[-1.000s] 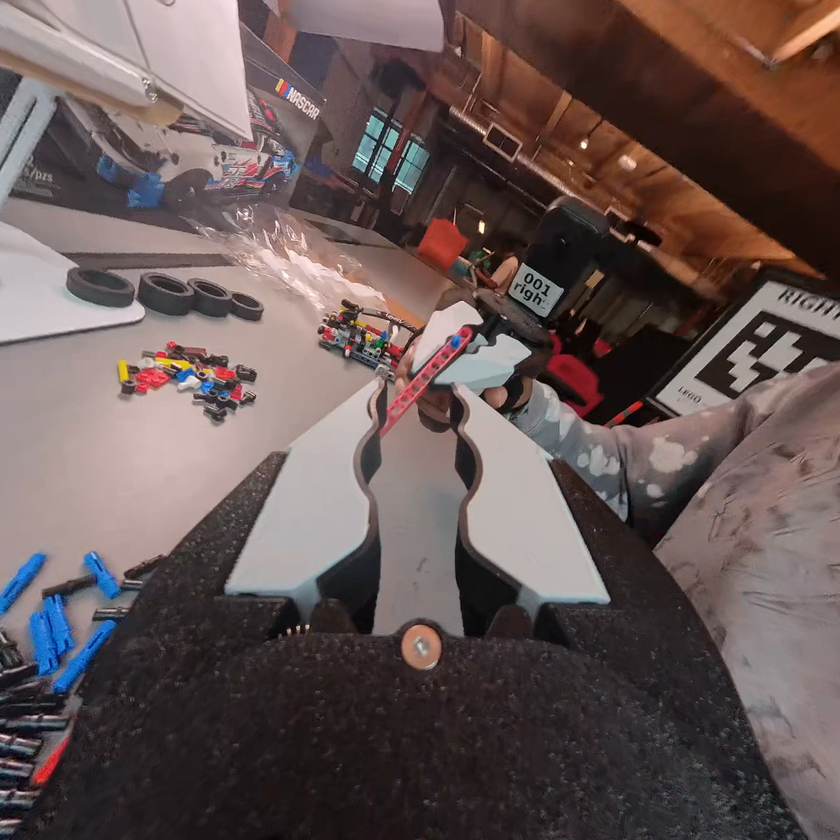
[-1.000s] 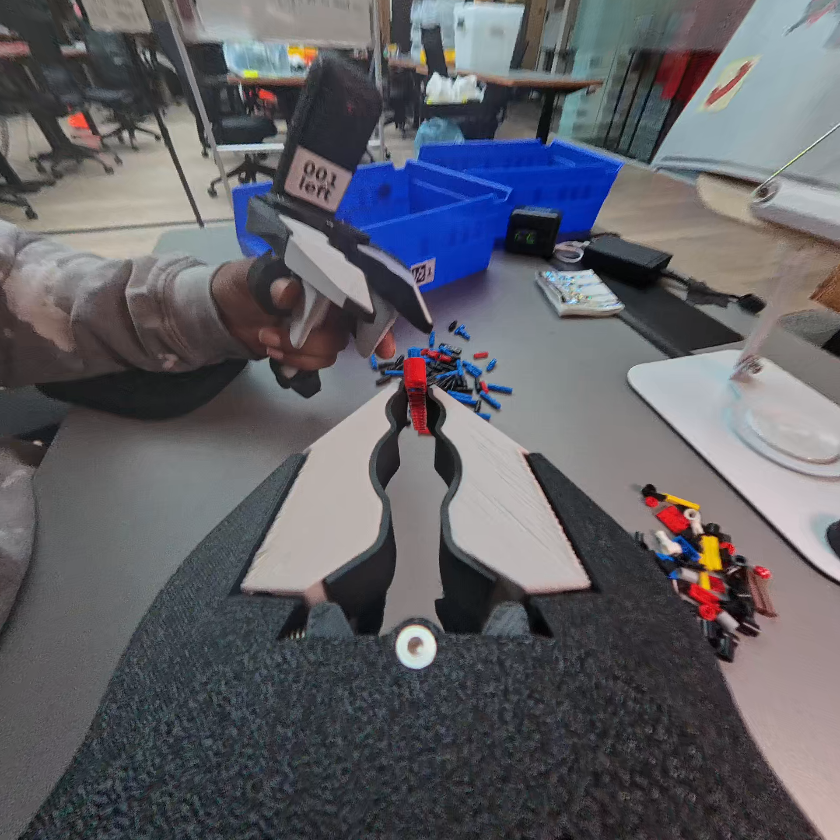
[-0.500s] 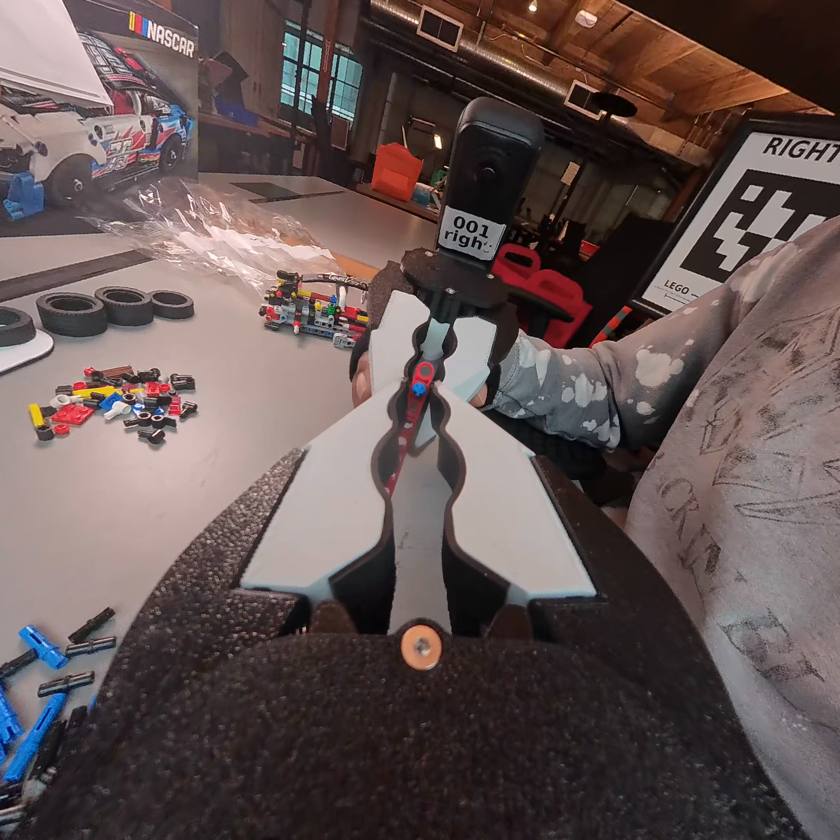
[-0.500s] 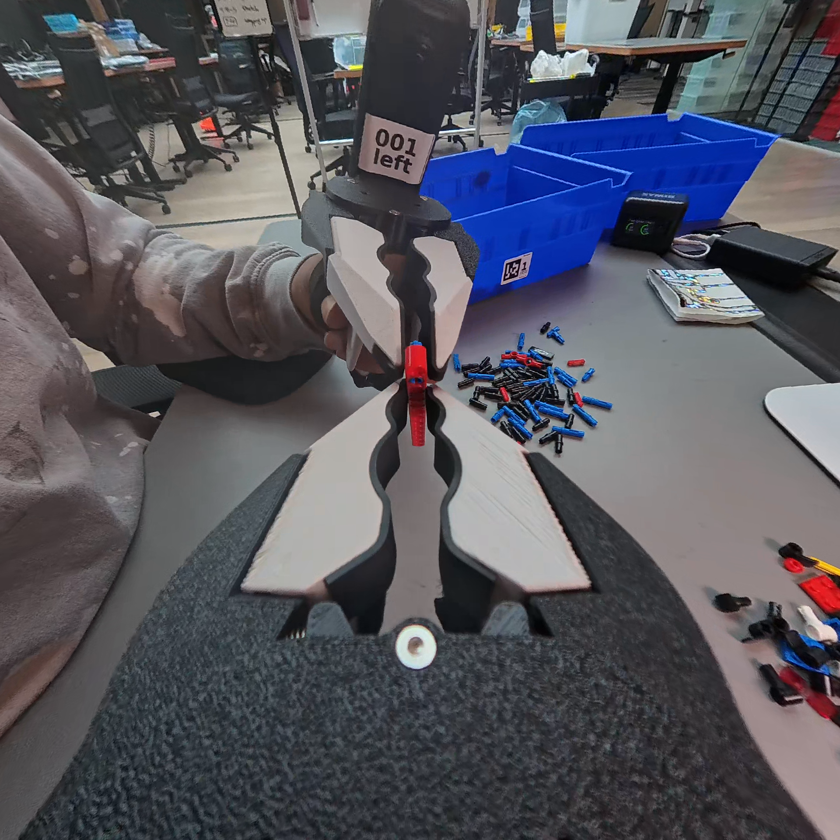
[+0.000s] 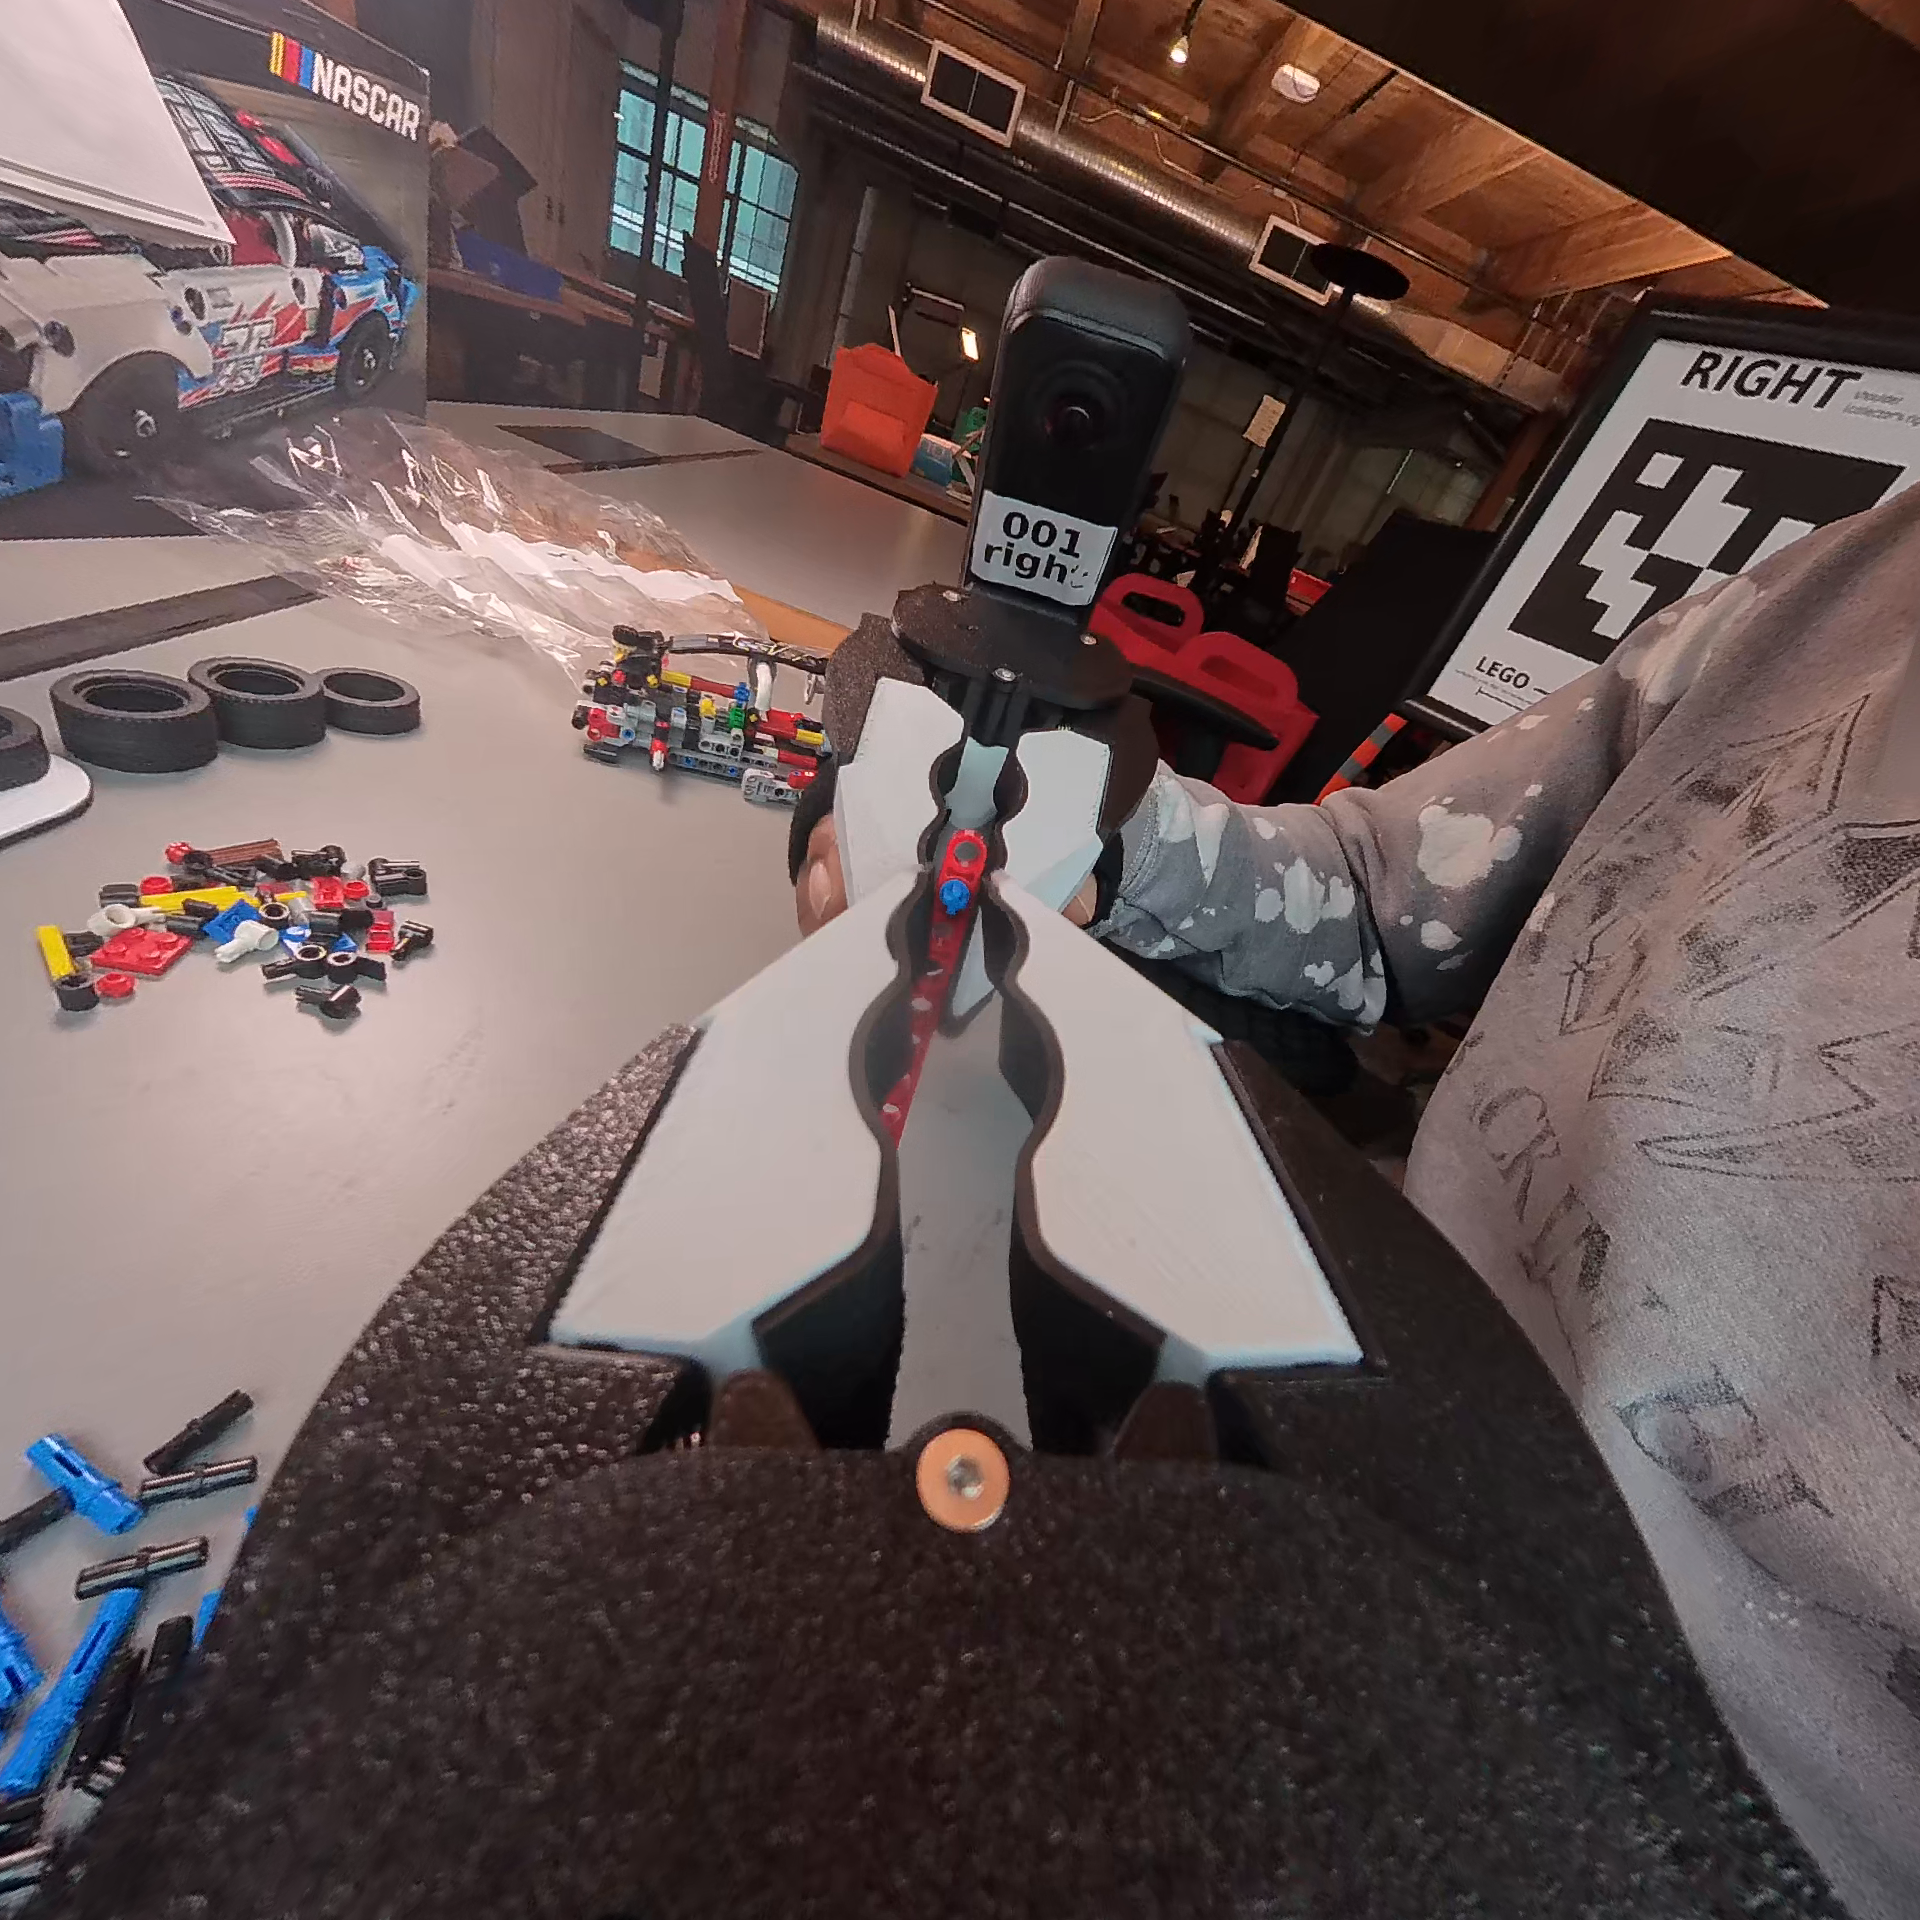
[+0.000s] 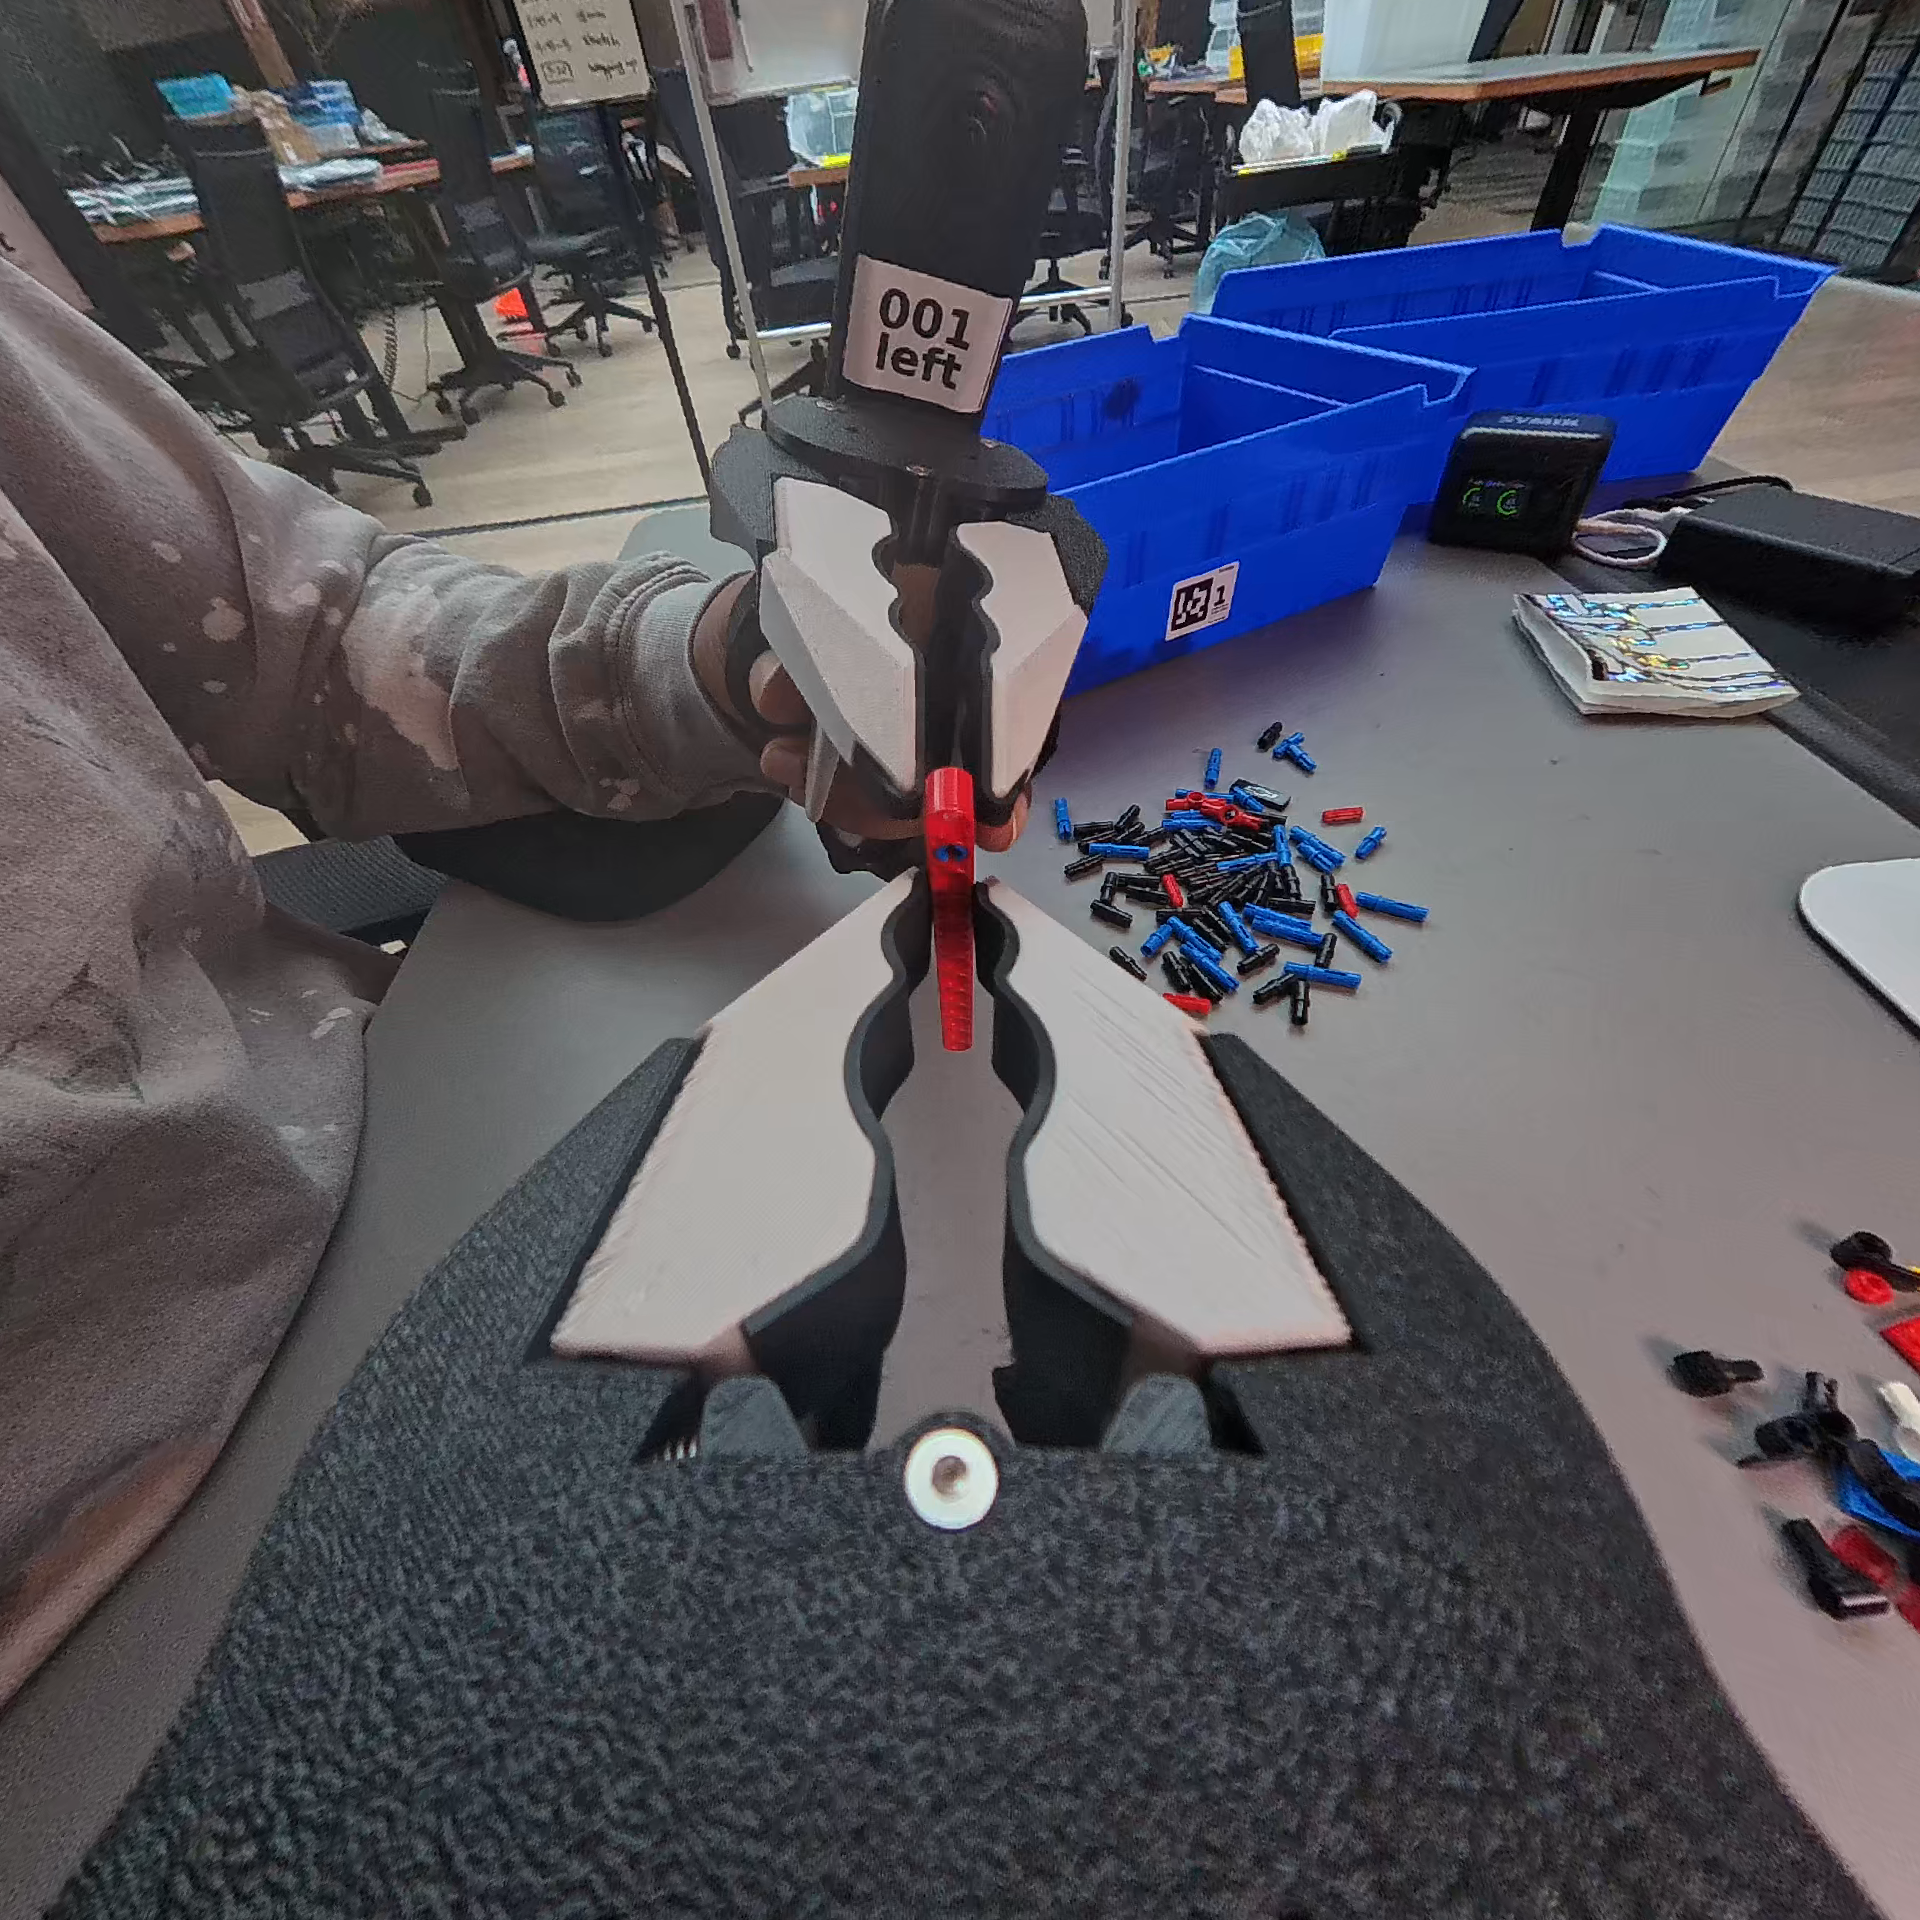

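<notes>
A long red beam (image 5: pixel 920 1023) with a blue pin (image 5: pixel 951 894) near its end is held in the air above the grey table (image 5: pixel 468 1091). My left gripper (image 5: pixel 954 883) is shut on it, and the beam runs back between its jaws. My right gripper (image 5: pixel 971 821) faces it tip to tip, held in a person's hand. In the right wrist view my right gripper (image 6: pixel 951 883) is shut on the same red beam (image 6: pixel 951 966). The blue pin (image 6: pixel 943 853) shows just above its tips. The left gripper (image 6: pixel 948 774) meets the beam's far end.
A heap of blue and black pins (image 6: pixel 1236 894) lies right of the grippers, before blue bins (image 6: pixel 1247 488). Mixed small pieces (image 5: pixel 239 925), three tyres (image 5: pixel 249 701), a part-built chassis (image 5: pixel 707 717) and a plastic bag (image 5: pixel 468 530) lie on the table. A booklet (image 6: pixel 1652 655) lies at the right. The grippers are tip to tip, or close to it.
The two grippers have swung round to face each other head-on and moved closer. The left gripper's jaws have narrowed onto the red beam, which the right gripper has held throughout.
</notes>
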Tool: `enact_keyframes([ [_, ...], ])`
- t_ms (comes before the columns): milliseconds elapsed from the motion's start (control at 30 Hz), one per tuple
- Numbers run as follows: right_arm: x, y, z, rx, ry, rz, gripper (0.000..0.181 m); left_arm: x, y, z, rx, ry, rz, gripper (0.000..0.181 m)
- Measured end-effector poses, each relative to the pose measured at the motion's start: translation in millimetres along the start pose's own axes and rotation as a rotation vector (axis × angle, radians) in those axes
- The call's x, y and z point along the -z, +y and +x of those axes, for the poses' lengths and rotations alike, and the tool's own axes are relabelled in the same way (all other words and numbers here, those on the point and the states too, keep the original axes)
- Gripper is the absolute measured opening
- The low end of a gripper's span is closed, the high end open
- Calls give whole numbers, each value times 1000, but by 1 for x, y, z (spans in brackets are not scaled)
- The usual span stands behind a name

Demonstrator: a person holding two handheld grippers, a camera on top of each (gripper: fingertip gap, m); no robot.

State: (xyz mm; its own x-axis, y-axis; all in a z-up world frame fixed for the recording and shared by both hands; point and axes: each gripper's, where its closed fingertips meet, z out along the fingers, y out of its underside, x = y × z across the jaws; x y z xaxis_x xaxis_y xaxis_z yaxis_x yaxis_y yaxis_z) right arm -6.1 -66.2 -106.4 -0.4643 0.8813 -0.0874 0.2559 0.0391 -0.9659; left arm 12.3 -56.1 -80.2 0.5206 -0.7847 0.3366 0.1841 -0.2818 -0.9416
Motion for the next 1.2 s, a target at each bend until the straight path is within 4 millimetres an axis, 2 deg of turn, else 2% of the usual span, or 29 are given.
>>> enact_keyframes([
  [267, 0, 0, 1, -23, -9, 14, 7, 2, -1, -2, -16, -19, -6, 3],
  [433, 2, -1, 1, -19, -13, 12, 7, 2, 3, -4, -98, -62, -46, 0],
  [1000, 0, 2, 1, -26, -14, -3, 7, 2, 2, -4, -73, -53, -39, 2],
  [1200, 12, -22, 5, -109, -61, 177, 7, 13, -14, -5, -34, -65, 20, 0],
])
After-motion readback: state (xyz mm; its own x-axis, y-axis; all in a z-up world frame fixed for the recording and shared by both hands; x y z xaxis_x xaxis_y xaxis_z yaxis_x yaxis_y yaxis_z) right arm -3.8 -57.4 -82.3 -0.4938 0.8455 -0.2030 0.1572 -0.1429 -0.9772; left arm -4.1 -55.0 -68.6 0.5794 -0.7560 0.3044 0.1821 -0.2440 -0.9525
